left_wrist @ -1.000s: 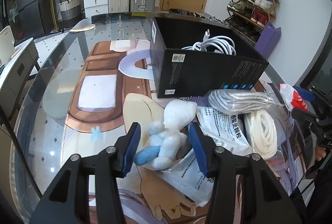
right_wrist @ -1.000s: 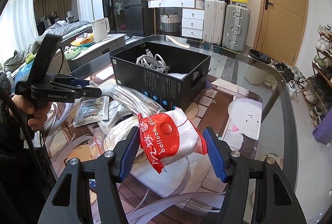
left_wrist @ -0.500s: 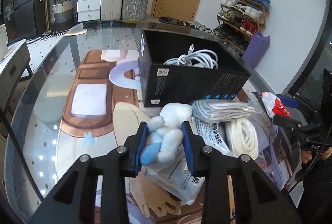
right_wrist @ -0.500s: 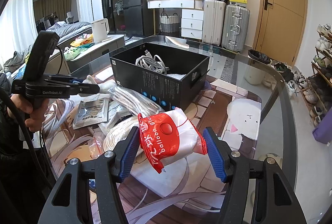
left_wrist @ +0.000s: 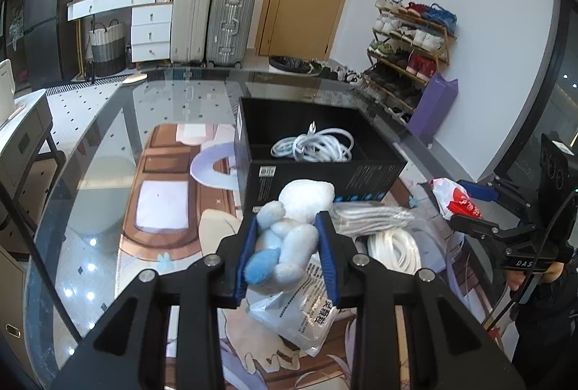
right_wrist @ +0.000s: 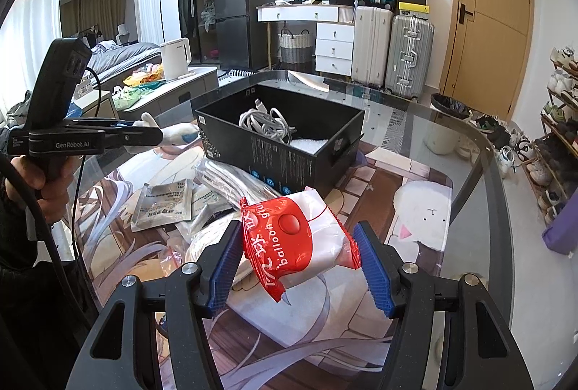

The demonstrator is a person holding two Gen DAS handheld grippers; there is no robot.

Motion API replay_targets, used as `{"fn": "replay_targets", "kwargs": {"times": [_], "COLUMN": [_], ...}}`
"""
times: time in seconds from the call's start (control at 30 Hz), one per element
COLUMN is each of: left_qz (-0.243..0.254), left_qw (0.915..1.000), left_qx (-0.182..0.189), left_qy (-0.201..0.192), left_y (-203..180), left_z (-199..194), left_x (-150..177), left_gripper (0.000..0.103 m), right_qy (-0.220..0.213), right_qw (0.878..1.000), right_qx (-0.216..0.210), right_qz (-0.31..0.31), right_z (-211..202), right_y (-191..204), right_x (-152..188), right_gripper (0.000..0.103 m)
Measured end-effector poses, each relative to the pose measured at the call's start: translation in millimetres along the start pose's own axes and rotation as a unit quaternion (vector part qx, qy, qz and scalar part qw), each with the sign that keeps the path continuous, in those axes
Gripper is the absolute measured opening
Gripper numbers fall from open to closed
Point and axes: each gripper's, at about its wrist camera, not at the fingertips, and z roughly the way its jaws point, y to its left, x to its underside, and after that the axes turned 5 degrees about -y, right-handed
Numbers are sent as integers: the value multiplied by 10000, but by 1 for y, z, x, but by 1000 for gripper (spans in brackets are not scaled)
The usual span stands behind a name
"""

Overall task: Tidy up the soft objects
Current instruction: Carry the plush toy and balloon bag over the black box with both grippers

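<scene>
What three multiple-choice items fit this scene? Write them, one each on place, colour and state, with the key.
1. Where does the coiled white cable lie?
A. inside the black box
B. on the floor
C. on the shoe rack

2. What colour is the packet between the right gripper's fingers?
A. green and yellow
B. red and white
C. all black

3. What is the left gripper doing?
A. standing open over bare glass
B. gripping a cable
C. shut on the plush toy

Key: 1 A, the coil shows within the box's walls in both views. 2 B, a red printed panel on a white wrapper. 3 C, both blue pads press the toy's sides.
</scene>
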Motion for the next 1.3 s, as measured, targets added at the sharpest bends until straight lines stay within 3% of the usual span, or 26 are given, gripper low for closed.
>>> {"fn": "replay_targets", "kwargs": {"times": [0.5,1.3], "left_qz": [-115,-84], "left_qw": [9987,9980], "left_qx": [-16,-209], "left_qy": [-491,-593], "left_y": [-5,2], "left_z": [-5,48], "left_x": [-28,-61], "left_gripper": [31,31], "right_qy": [-358,-436], "right_qw": [9987,9978], "right_qx": [139,272], "right_qz": [338,417], "right_z": [4,48], "right_y": [0,-3], "right_x": [-25,-73], "right_gripper": [63,63]}}
